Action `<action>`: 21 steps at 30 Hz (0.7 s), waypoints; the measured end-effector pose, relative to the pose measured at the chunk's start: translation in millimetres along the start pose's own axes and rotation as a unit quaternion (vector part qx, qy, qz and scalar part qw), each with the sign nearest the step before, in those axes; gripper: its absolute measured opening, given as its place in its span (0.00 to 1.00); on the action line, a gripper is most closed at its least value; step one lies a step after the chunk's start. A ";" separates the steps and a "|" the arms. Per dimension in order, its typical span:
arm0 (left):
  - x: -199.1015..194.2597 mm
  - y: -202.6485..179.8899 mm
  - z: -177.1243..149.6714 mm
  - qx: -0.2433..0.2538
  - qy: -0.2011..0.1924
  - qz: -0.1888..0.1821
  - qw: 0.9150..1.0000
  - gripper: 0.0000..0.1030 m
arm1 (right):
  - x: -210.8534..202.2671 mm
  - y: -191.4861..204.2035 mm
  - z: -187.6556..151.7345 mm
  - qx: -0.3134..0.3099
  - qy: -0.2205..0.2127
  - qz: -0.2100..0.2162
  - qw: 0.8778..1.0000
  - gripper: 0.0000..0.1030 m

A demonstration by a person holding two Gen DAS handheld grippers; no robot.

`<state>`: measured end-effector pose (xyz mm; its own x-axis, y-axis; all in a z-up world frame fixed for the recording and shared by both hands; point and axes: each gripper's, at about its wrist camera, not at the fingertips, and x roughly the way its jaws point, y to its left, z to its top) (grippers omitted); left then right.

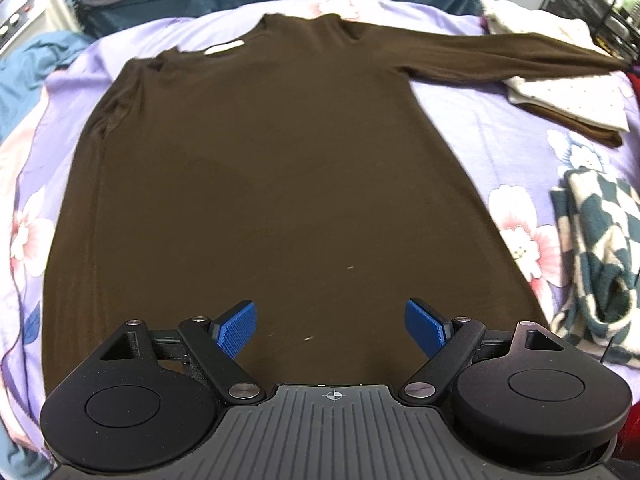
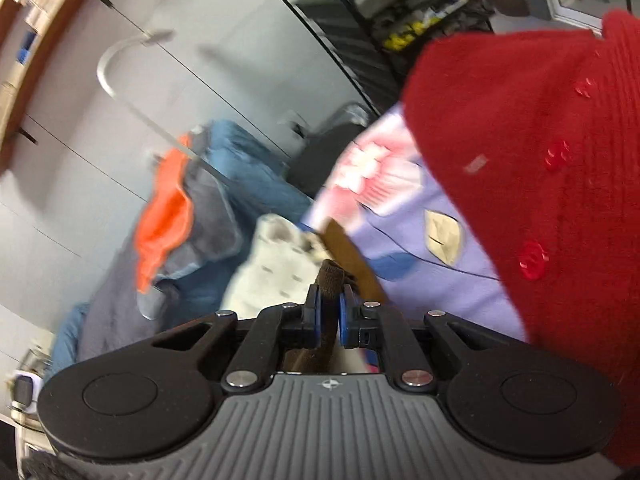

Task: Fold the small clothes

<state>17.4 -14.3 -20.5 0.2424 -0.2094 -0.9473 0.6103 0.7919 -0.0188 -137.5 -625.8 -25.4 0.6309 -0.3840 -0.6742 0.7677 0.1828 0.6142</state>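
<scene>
A dark brown long-sleeved top (image 1: 272,168) lies flat on the purple flowered bedsheet (image 1: 480,128), neck far from me, hem near me. Its right sleeve (image 1: 512,56) stretches out to the right. My left gripper (image 1: 331,326) is open and empty, hovering just above the hem. In the right wrist view my right gripper (image 2: 329,306) is shut on the brown sleeve cuff (image 2: 330,280), held above the bed edge. The view is blurred.
A folded cream dotted garment (image 1: 568,100) lies at the right, partly under the sleeve. A dark green checked knit (image 1: 600,256) lies nearer right. A red buttoned cardigan (image 2: 532,184) fills the right wrist view's right side. Blue and grey clothes (image 2: 216,184) pile behind the bed.
</scene>
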 end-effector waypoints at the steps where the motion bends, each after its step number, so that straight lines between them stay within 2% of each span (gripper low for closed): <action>1: 0.3 3.0 -1.0 -0.003 0.003 0.004 1.000 1.00 | 3.5 -1.8 -2.5 0.003 0.000 -0.006 1.000 0.10; 4: -0.2 8.9 -4.5 -0.009 0.005 0.010 1.000 1.00 | 10.4 -0.7 -6.7 0.002 -0.003 0.004 1.000 0.10; 7: -1.5 13.9 -10.2 -0.015 0.001 0.015 1.000 1.00 | 7.9 19.3 -12.2 -0.012 0.002 0.037 0.999 0.10; 10: 2.1 20.8 -13.9 -0.029 0.005 0.016 0.999 1.00 | 1.9 63.4 -27.6 -0.052 0.023 0.097 0.994 0.10; 12: 4.2 26.2 -15.4 -0.037 0.008 0.017 0.999 1.00 | -2.6 101.4 -45.9 -0.074 0.044 0.147 0.985 0.10; 17: 3.5 46.3 -18.9 -0.051 0.010 0.020 0.998 1.00 | -0.8 208.0 -125.1 -0.104 0.122 0.275 0.948 0.10; 19: 0.8 55.8 -22.1 -0.056 0.008 0.027 0.998 1.00 | 2.2 249.6 -170.4 -0.113 0.167 0.316 0.927 0.10; 21: -4.4 68.5 -27.7 -0.067 0.004 0.034 0.997 1.00 | 4.5 283.4 -218.8 -0.115 0.220 0.358 0.900 0.10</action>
<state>37.2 56.8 -26.5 0.2732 -0.1473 -0.9506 0.4860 0.8739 0.0042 107.5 -377.7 55.9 0.9177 0.2931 -0.2683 0.1187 0.4424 0.8890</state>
